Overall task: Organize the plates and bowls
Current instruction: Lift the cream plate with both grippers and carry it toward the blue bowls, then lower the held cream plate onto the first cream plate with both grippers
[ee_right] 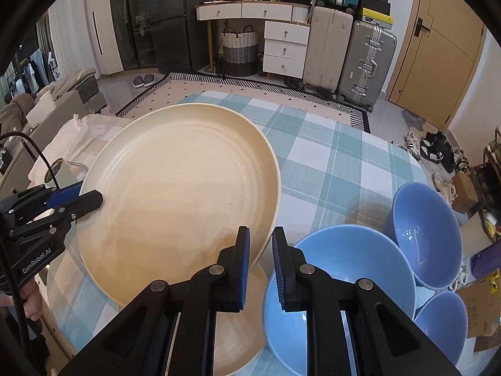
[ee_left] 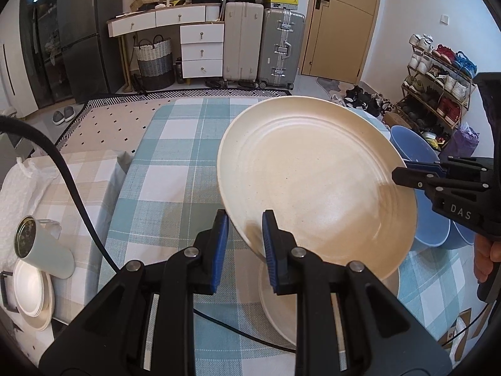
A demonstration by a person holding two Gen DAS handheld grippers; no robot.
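You hold the plate (ee_left: 316, 185) lifted and tilted above the tabletop (ee_left: 166, 169), both grippers clamped on its rim: left gripper (ee_left: 244, 244) at its 7 o'clock, right gripper (ee_right: 261, 261) at its 4 o'clock. A second plate (ee_right: 238, 338) lies below; three blue bowls (ee_right: 341, 282) sit at 3 o'clock.

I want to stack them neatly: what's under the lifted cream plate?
Another cream plate lies on the checked tablecloth beneath the lifted plate; only its near part shows, the rest is covered.
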